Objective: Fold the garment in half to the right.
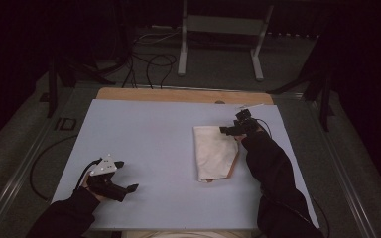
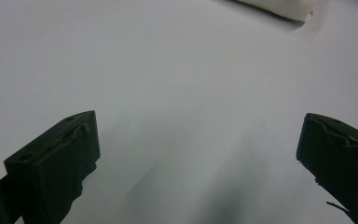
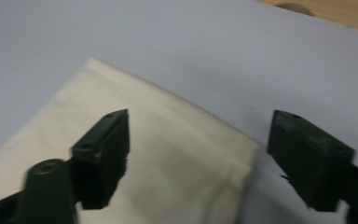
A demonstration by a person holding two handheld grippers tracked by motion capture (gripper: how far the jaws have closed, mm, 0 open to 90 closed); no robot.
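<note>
We see a folded cream cloth (image 1: 215, 152) lying flat right of centre in the high view, on the pale sheet covering the counter (image 1: 144, 144). Our right gripper (image 1: 234, 130) sits at the cloth's upper right corner; in the right gripper view its jaws stand wide apart above that corner (image 3: 186, 154) with nothing pinched between them. Our left gripper (image 1: 127, 176) rests at the lower left of the high view, well apart from the cloth, jaws spread wide over bare sheet and holding nothing. In the left gripper view an edge of the cloth (image 2: 279, 7) peeks in at the top right.
</note>
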